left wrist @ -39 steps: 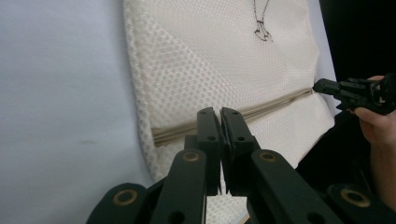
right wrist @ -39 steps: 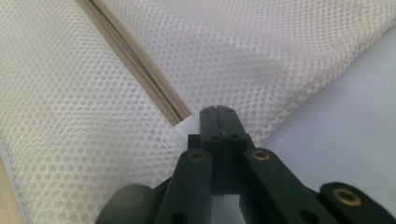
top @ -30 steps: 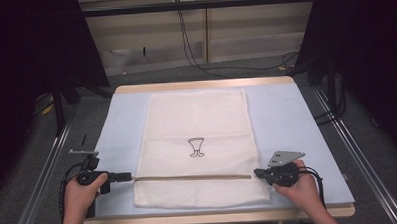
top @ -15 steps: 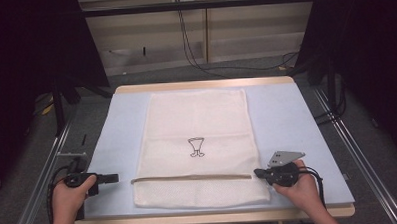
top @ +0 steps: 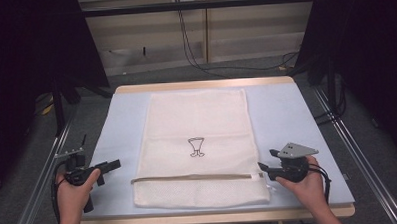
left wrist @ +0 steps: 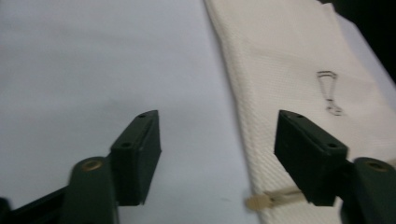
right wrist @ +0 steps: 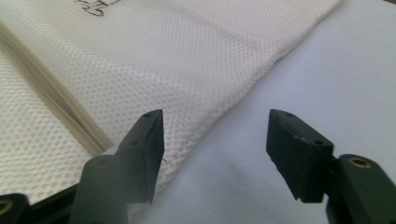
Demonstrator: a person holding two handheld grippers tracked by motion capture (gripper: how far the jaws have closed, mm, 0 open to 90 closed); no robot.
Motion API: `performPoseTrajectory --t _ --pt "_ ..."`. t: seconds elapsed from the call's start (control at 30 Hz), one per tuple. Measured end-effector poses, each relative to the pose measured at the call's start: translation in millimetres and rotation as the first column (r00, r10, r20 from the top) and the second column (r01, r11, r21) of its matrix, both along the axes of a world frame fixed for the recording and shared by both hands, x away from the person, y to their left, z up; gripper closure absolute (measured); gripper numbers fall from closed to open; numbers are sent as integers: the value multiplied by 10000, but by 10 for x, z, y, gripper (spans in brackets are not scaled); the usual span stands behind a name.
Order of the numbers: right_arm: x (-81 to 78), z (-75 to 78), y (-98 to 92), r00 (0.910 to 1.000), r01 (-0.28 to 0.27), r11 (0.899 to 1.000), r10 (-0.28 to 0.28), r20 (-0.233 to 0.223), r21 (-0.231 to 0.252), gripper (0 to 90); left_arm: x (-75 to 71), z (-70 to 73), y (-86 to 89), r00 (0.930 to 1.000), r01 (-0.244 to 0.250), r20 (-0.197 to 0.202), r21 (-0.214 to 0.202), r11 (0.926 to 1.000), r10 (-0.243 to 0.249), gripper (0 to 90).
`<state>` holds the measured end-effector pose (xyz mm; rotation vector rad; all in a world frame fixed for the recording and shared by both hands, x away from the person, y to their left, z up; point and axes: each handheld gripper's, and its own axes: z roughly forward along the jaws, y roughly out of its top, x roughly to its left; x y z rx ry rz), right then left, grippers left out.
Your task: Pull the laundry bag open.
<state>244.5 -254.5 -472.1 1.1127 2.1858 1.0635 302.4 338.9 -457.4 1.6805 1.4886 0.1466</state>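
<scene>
Both my left gripper [top: 114, 165] and right gripper [top: 262, 167] have just released the cream mesh zip-up laundry bag [top: 197, 142], so any careless re-grasp could snag its zipper pull [left wrist: 259, 201].

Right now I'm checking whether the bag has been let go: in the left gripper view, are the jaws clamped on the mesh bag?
No: the left gripper stands wide open, with only part of the mesh bag edge lying loose between its jaws.

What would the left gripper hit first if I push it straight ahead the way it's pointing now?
Probably the left edge of the mesh bag. The left gripper, jaws open and just opened with nothing between them, points across bare table cover toward it, near the zipper pull. Height above the table is unclear.
</scene>
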Motion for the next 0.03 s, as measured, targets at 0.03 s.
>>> performPoseTrajectory --t 0.03 --pt "5 4 -15 9998 162 9999 -162 69 -19 320 8 -14 -12 10000 2 81 332 9994 -5 260"
